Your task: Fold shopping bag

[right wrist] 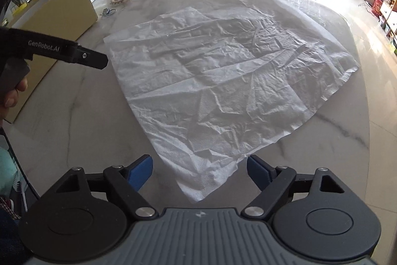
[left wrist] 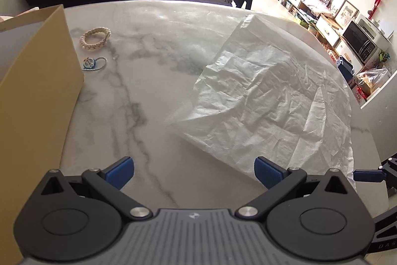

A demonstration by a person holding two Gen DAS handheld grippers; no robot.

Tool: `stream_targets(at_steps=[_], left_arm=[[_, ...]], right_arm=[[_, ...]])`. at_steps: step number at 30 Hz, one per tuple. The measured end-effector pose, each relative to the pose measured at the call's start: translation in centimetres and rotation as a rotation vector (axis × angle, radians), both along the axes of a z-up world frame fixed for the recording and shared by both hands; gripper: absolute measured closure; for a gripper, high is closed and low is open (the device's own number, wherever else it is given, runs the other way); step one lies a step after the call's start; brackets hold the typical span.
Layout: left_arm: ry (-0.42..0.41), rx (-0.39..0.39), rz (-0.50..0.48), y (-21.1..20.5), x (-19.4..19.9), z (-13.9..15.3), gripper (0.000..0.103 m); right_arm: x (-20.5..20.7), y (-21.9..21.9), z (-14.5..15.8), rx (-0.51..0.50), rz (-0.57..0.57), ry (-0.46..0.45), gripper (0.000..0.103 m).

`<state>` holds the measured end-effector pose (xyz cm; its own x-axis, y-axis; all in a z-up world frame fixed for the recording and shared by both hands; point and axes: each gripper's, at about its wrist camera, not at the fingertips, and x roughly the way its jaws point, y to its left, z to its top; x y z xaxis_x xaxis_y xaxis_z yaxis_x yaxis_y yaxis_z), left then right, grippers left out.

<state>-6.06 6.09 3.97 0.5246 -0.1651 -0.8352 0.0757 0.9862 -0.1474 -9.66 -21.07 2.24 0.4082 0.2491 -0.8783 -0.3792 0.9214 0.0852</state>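
The crumpled white shopping bag (right wrist: 223,81) lies spread flat on the marble tabletop (left wrist: 139,116), a cardboard box (left wrist: 42,81) at its left. The left gripper (left wrist: 193,174) and right gripper (right wrist: 198,171) hover above, jaws apart, holding nothing

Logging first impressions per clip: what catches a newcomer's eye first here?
A big crinkled white shopping bag lies spread flat across the marble table. Both the left gripper and right gripper hover open at its near edge. A cardboard box stands left.
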Motion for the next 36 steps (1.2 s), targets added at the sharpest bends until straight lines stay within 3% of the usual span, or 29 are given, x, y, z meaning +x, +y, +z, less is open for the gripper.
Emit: stream_targets(at_steps=[2, 3, 6, 9, 12, 15, 18, 22, 24, 28, 30, 33, 36], left_arm=[[0.007, -0.021, 0.004, 0.0, 0.2, 0.0, 0.001], [0.007, -0.031, 0.005, -0.1, 0.3, 0.0, 0.001], [0.008, -0.047, 0.000, -0.4, 0.9, -0.2, 0.001], [0.004, -0.047, 0.004, -0.8, 1.5, -0.1, 0.001], [-0.003, -0.050, 0.027, -0.6, 1.7, 0.3, 0.001], [-0.003, -0.052, 0.044, -0.1, 1.7, 0.3, 0.001], [0.003, -0.045, 0.068, 0.7, 1.9, 0.3, 0.001], [0.003, -0.040, 0.095, 1.6, 2.1, 0.6, 0.001], [0.002, -0.036, 0.095, 1.6, 1.9, 0.8, 0.001], [-0.001, -0.029, 0.094, 1.7, 1.6, 1.2, 0.001], [0.006, -0.036, 0.094, 1.7, 1.5, 0.9, 0.001], [0.017, -0.043, 0.081, 1.1, 1.3, 0.6, 0.001], [0.013, -0.034, 0.048, 0.2, 1.1, 0.6, 0.001]], right_arm=[[0.2, -1.1, 0.3, 0.029, -0.048, 0.019, 0.021], [0.4, -1.7, 0.4, 0.048, -0.077, 0.030, 0.027], [0.9, -2.7, 0.0, 0.138, -0.128, 0.097, 0.060], [1.1, -1.8, -0.1, 0.136, -0.092, 0.110, 0.068], [1.5, -0.5, -0.2, 0.154, -0.058, 0.149, 0.091], [1.6, 1.2, -0.4, 0.206, -0.023, 0.188, 0.091], [1.6, 3.3, -0.7, 0.284, 0.028, 0.220, 0.086], [2.3, 5.7, -0.1, 0.344, 0.110, 0.221, 0.062], [2.7, 6.4, 0.6, 0.357, 0.150, 0.210, 0.059], [3.1, 5.5, 2.1, 0.314, 0.217, 0.174, 0.035], [3.7, 4.3, 2.9, 0.300, 0.222, 0.152, 0.029], [5.3, 1.2, 3.3, 0.232, 0.141, 0.092, 0.017], [7.9, -1.6, 2.4, 0.091, 0.026, 0.032, 0.017]])
